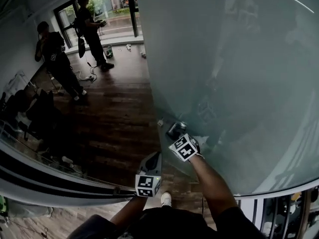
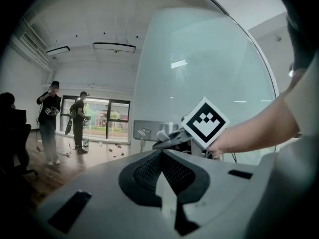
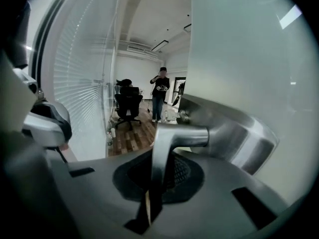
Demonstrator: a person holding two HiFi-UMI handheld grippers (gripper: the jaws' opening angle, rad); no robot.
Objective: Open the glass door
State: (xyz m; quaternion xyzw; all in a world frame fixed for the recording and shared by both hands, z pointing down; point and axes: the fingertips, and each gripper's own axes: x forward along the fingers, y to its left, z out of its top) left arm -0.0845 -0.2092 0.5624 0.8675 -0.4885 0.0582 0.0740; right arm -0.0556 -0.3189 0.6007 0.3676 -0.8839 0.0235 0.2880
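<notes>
The right tongs (image 3: 158,156) are clamped on the metal lever handle (image 3: 172,136) of the frosted glass door (image 1: 239,73), close to the door's free edge above the wooden floor (image 1: 114,113). The left tongs (image 2: 162,156) are closed on nothing, just beside the right tongs.

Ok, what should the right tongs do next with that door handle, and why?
Probably swing the glass door wider by the handle: the right tongs are shut on it, and the room already shows past the door's edge.
</notes>
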